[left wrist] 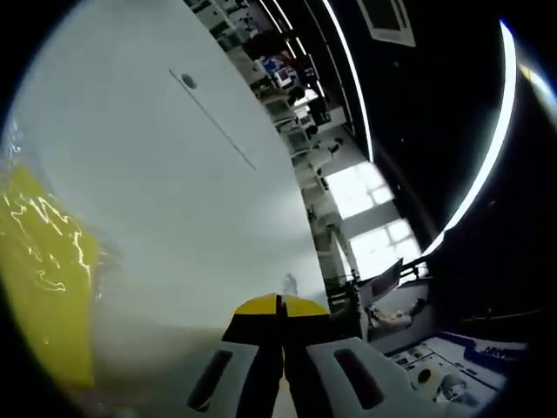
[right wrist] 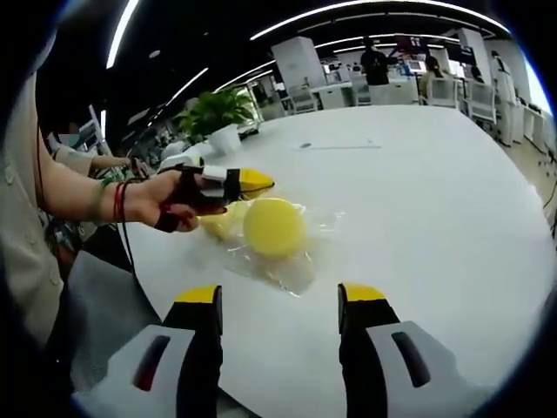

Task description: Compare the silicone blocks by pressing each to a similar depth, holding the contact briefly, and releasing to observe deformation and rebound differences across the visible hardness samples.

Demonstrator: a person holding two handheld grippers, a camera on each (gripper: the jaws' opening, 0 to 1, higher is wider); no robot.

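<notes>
A person's hand (right wrist: 161,202) held the left gripper (right wrist: 248,181), its yellow-tipped jaws closed together and gripping nothing, at the edge of a round yellow silicone block (right wrist: 273,225) lying in a clear plastic wrapper (right wrist: 291,266) on a white round table (right wrist: 435,209), apparently poised to press the sample. The right gripper (right wrist: 278,300) waited just short of the block, jaws spread wide and empty, likely leaving room to watch the rebound. A potted plant (right wrist: 218,111) stood at the table's far side.
</notes>
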